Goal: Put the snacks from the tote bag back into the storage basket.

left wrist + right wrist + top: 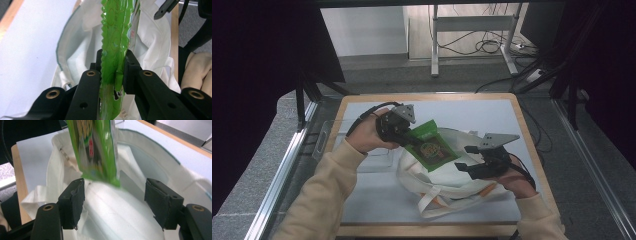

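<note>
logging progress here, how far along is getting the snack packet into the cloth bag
Done: the left gripper is shut on the green snack packet and holds it above the white cloth bag. In hand: the open right gripper at the bag's rim. Left: lowering the packet in and letting go.

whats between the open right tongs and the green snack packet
Only the white tote bag's cloth. In the right gripper view the green snack packet hangs just past the right tongs, its lower edge over the bag's fabric, with nothing else in the gap.
</note>
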Demonstrator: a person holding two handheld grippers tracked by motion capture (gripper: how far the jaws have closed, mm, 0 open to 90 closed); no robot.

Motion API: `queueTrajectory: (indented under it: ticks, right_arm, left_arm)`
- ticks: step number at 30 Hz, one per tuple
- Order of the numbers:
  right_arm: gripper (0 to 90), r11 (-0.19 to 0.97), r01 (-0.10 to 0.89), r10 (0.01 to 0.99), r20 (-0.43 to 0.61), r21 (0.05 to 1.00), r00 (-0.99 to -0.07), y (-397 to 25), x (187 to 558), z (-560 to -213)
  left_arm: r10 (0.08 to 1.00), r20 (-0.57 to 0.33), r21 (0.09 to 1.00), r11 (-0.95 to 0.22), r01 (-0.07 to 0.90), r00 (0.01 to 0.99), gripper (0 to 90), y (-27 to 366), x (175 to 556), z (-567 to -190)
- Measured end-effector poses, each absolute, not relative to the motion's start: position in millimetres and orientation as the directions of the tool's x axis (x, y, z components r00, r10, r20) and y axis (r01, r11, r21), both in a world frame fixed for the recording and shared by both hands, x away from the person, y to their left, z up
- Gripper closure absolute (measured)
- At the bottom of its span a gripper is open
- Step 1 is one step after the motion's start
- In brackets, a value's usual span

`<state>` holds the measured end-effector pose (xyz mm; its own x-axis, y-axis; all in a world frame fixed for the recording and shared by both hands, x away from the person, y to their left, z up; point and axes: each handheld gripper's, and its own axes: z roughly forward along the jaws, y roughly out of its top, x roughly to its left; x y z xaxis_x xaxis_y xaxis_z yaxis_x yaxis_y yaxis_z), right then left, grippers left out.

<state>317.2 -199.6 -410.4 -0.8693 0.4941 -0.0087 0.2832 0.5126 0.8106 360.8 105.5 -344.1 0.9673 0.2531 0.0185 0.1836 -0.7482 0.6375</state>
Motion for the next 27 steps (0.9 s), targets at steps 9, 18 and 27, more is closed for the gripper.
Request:
queueTrajectory:
  ticks: [9,18,27]
  right_arm:
    - [31.7,0.527,0.302,0.487,0.01,0.794,-0.873,-203.4,317.5,-420.7]
    - [31.5,0.544,0.315,0.482,0.019,0.778,-0.876,-201.2,318.7,-426.7]
    - [30.7,0.558,0.324,0.481,0.02,0.764,-0.876,-197.2,321.1,-430.9]
  left_arm:
    - [0.293,0.035,0.651,-0.732,0.201,0.955,78.9,125.4,358.6,-319.9]
    - [0.331,0.028,0.673,-0.704,0.228,0.943,78.9,149.0,358.6,-309.1]
    - [0.355,0.046,0.665,-0.708,0.237,0.934,78.9,154.8,358.9,-306.4]
